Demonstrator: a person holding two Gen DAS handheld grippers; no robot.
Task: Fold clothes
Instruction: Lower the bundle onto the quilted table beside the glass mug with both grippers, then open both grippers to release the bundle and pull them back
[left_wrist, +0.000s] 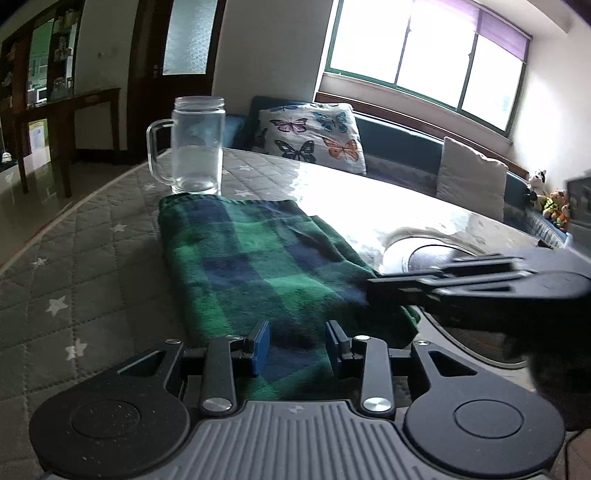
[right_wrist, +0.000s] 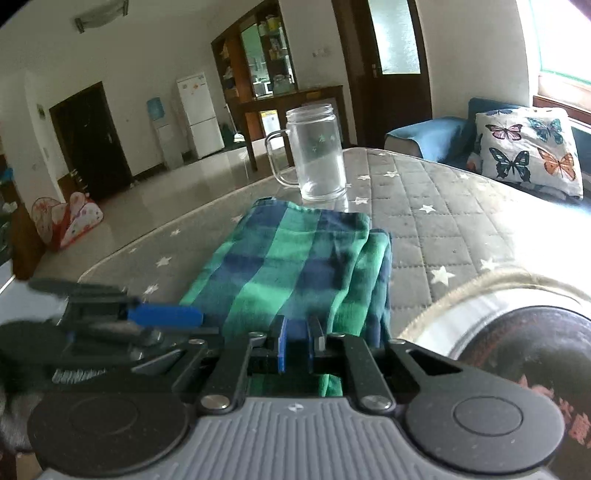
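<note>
Plaid cloth (left_wrist: 258, 266) lies folded before the glass mug (left_wrist: 197, 146). Right gripper (right_wrist: 299, 345) pinches its near edge; left gripper (left_wrist: 297, 345) stands open. Only the right wrist view shows a fridge (right_wrist: 199, 114).

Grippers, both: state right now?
Left gripper: open, jaws apart over the green plaid cloth, not pinching it.
Right gripper: shut on the near edge of the green plaid cloth.
</note>
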